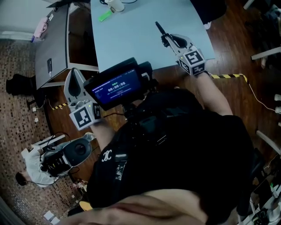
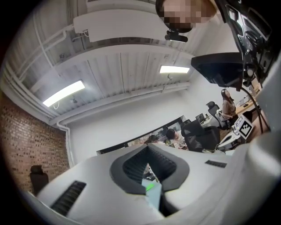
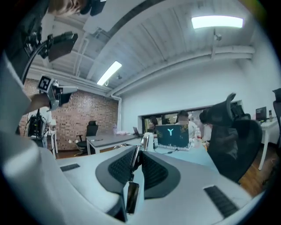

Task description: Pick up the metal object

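My right gripper is shut on the metal object, a thin dark rod that sticks out past the fingertips over the light blue table. In the right gripper view the metal object runs up between the dark pads of my right gripper, with its darker end low in the throat. My left gripper hangs left of the table's near corner, above the floor. In its own view my left gripper has its tips together with nothing between them.
A white cup and a green item lie at the table's far edge. A grey desk stands to the left. A screen sits on the rig at my chest. Yellow-black tape crosses the floor at right.
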### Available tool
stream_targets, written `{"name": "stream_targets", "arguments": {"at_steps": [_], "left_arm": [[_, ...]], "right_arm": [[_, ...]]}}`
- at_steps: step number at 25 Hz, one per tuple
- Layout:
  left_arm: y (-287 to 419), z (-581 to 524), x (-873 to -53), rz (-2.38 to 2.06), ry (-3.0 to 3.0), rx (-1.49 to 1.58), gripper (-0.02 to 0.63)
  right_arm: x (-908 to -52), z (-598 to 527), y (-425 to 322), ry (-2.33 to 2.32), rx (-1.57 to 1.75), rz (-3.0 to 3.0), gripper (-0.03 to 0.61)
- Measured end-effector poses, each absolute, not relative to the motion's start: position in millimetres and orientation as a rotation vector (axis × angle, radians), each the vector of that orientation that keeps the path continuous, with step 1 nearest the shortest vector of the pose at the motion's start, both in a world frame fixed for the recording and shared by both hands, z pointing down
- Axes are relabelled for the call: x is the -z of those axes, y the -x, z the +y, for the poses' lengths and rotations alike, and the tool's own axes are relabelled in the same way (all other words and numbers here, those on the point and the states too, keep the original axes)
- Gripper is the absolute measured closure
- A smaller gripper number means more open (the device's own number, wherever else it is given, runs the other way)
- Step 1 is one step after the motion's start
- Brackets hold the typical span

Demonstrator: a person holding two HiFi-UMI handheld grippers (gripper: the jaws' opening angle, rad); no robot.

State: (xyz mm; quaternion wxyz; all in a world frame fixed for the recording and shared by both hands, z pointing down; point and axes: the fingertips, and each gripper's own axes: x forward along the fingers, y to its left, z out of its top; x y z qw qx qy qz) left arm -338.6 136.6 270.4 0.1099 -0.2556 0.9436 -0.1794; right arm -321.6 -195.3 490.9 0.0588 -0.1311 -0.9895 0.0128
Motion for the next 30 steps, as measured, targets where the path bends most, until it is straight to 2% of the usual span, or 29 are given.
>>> {"name": "stream_targets", "arguments": {"at_steps": [4, 6, 14, 20, 24, 26, 30], "left_arm": [[463.9, -0.9, -315.2, 2.813, 0.692, 0.581, 0.62], [492.1, -36.8, -324.6, 2.818, 0.706, 0.588, 0.62], [499.6, -51.4, -317.1, 2.739, 0.844, 0.513, 0.62], [501.0, -64.2, -315.1, 2.713, 0.886, 0.5, 0.62], [468.2, -22.4, -393.2, 2.749, 0.86, 0.506, 0.62], [416.5, 17.4, -433.5, 2.764, 0.865, 0.522, 0.62], [319.6, 94.0, -462.8, 2.821, 0.914, 0.522, 0.62]], "right_arm": [[-468.7, -346.0, 432.2, 0.439, -0.126, -3.19, 0.554], [-451.3, -385.3, 447.0, 0.42, -0.117, -3.262, 0.554], [-363.3, -384.4, 379.9, 0.296, 0.079, -3.431, 0.554], [-317.9, -390.8, 366.6, 0.26, 0.186, -3.544, 0.554], [-380.2, -358.7, 331.2, 0.298, 0.161, -3.558, 0.554], [-413.5, -319.6, 277.3, 0.309, 0.152, -3.56, 0.554], [-419.0, -244.0, 172.9, 0.26, 0.111, -3.569, 0.555]]}}
